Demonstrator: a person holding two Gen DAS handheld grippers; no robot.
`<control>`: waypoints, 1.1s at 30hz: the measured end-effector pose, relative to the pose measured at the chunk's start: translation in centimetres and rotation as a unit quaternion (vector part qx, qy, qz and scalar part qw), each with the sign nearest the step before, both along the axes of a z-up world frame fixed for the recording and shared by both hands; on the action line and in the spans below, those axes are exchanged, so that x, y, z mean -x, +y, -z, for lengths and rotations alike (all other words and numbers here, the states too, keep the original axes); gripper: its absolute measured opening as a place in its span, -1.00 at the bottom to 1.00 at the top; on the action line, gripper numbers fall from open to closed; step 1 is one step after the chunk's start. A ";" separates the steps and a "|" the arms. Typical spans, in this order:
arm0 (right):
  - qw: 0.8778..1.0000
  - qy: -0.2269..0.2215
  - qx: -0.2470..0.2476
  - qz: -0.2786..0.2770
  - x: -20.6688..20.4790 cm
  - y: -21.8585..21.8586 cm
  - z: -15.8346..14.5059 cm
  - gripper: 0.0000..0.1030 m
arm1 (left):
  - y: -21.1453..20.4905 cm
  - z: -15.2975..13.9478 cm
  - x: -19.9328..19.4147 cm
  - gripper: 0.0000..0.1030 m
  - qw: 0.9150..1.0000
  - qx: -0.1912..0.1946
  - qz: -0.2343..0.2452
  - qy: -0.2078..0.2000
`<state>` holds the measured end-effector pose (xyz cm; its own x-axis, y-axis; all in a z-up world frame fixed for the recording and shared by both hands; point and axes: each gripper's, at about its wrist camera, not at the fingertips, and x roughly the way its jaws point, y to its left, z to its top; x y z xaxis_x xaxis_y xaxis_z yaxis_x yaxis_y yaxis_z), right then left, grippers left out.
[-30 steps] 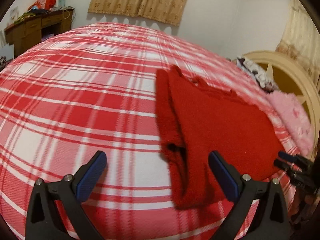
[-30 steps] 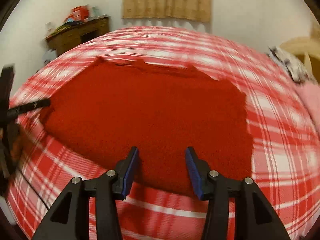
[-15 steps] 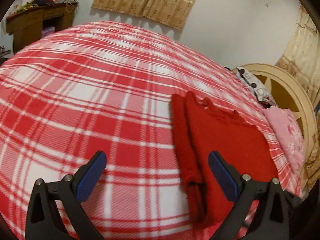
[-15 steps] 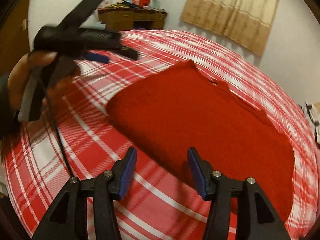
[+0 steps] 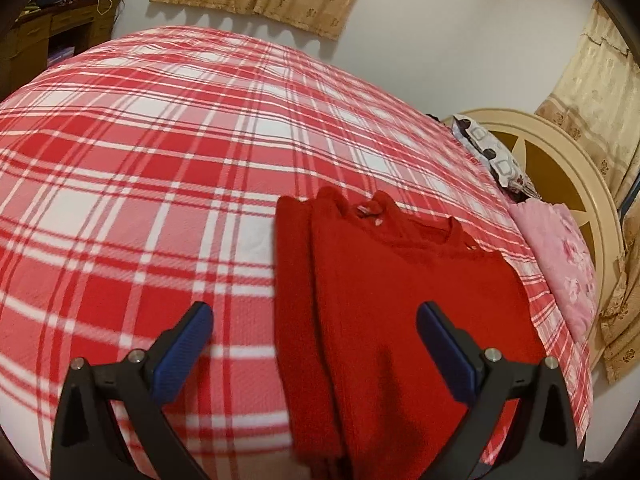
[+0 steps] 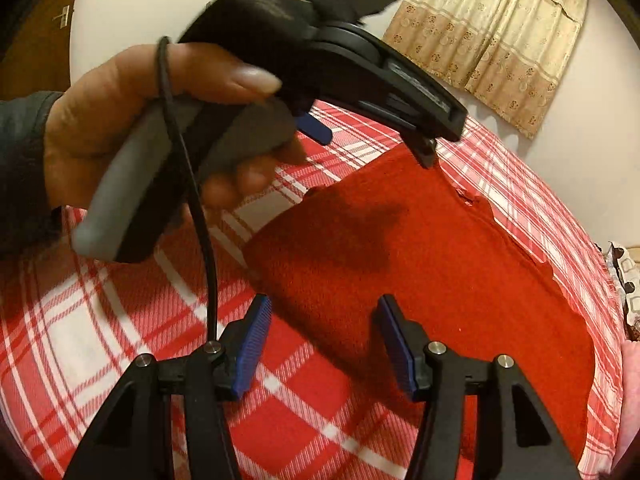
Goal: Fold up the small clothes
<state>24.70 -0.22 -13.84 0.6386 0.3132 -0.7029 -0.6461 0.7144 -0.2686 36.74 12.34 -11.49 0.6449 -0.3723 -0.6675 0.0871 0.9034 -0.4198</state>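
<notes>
Red knitted sweater (image 5: 404, 304) lies flat on the red-and-white plaid bed cover (image 5: 160, 184), one side folded in, while both the left claw (image 5: 314, 344) and right claw (image 6: 320, 344) hover open and empty; best grip the near hem evenly at both corners.

The red sweater (image 5: 400, 300) runs out past the bottom edge in the left wrist view, so its lower hem cannot be seen. In the right wrist view, a hand (image 6: 132, 128) and the tool it holds cover the bed's far corner, and the tool's top is blurred.
</notes>
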 end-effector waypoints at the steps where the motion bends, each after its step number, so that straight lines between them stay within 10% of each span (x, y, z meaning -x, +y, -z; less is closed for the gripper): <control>1: 1.000 0.002 -0.001 0.000 -0.1 0.1 0.0 0.09 | -0.1 0.1 -0.3 1.00 1.000 0.001 0.000 0.002; 17: 1.000 0.007 -0.002 0.001 -0.7 1.5 0.2 0.09 | -0.4 1.3 -2.5 0.98 1.000 0.000 0.005 0.024; 21: 1.000 0.009 -0.004 0.000 -0.2 1.9 0.0 -0.05 | -0.7 1.5 -3.0 0.45 1.000 0.001 0.019 0.024; 22: 1.000 0.011 -0.004 0.001 -0.2 1.8 -0.1 -0.22 | -0.7 1.5 -3.0 0.16 0.999 0.002 0.022 0.023; 23: 1.000 0.012 0.001 0.003 -0.3 1.8 -0.1 -0.50 | -0.7 1.7 -3.2 -0.72 0.999 0.013 0.031 0.027; 33: 0.999 0.012 -0.045 0.013 0.5 -1.0 -2.6 -0.80 | 0.1 0.8 -3.5 -0.72 0.997 0.059 0.022 0.051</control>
<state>24.23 -1.21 -11.23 0.6298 0.3592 -0.6887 -0.6331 0.7511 -0.1872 40.25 12.43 -12.27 0.5575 -0.4784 -0.6785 0.0775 0.8437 -0.5311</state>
